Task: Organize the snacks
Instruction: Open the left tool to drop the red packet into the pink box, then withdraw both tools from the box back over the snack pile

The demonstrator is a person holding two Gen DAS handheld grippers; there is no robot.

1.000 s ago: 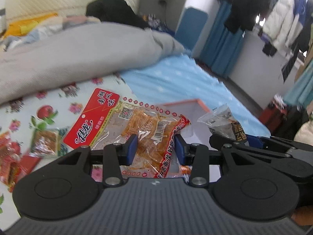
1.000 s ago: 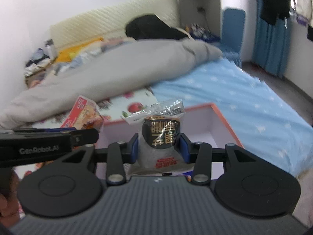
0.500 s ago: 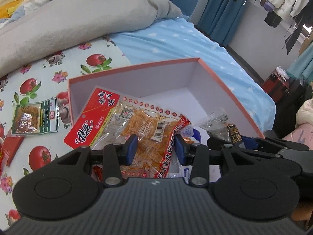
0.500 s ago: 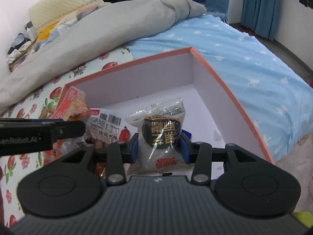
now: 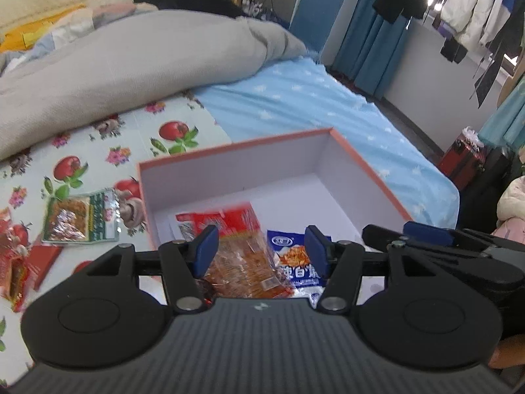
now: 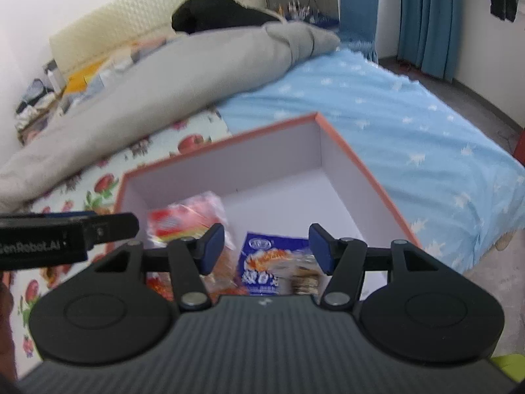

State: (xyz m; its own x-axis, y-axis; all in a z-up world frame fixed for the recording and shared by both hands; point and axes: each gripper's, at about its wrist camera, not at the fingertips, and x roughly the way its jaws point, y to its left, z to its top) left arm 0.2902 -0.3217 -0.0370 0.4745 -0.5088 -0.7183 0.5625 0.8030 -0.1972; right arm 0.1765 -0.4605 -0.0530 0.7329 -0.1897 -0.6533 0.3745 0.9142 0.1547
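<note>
Both hand-held grippers, left (image 5: 261,249) & right (image 6: 266,248), are opening, empty, over the box (image 5: 229,170); packets (image 5: 242,256) look light, crinkly, slippery: pinch a sealed edge.

The left hand-held gripper (image 6: 108,229) reads, seemingly, "GenRobot.AI", partly cut off.

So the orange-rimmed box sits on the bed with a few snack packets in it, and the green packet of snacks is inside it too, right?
Not quite. The green snack packet lies outside the orange-rimmed box, on the tomato-print cloth to its left, as the left wrist view shows. The rest is right.
</note>
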